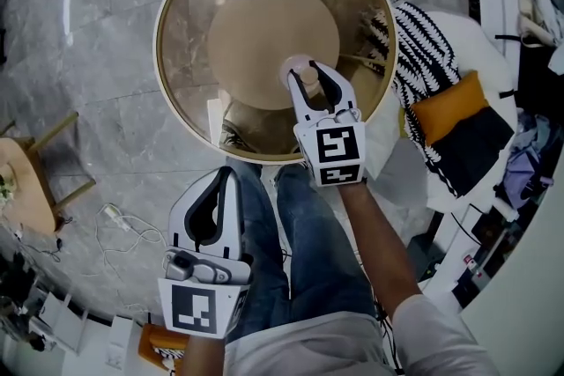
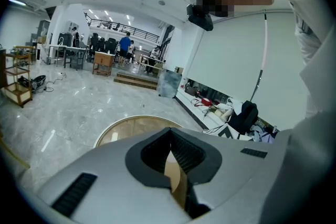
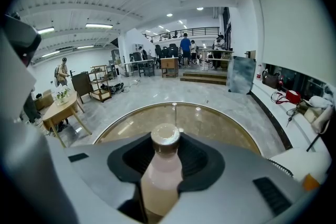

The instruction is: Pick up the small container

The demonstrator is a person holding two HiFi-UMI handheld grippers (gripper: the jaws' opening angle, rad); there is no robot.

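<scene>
The small container is a pale pink bottle (image 1: 299,66) with a tan cap, standing upright between the jaws of my right gripper (image 1: 307,80) over the near right part of the round glass table (image 1: 176,4). In the right gripper view the bottle (image 3: 161,165) fills the gap and both pads press its sides, so my right gripper (image 3: 165,145) is shut on it. My left gripper (image 1: 226,176) hangs low by the person's left knee, away from the table, with its tips together and nothing between them. The left gripper view shows my left gripper (image 2: 169,134) pointing over the table (image 2: 126,128).
The person's jeans-clad legs (image 1: 304,224) reach under the table's near edge. A black-and-white striped cloth (image 1: 423,57) and an orange cushion (image 1: 449,106) lie to the right. At the left stands a small wooden table (image 1: 22,180), with cables (image 1: 123,224) on the marble floor.
</scene>
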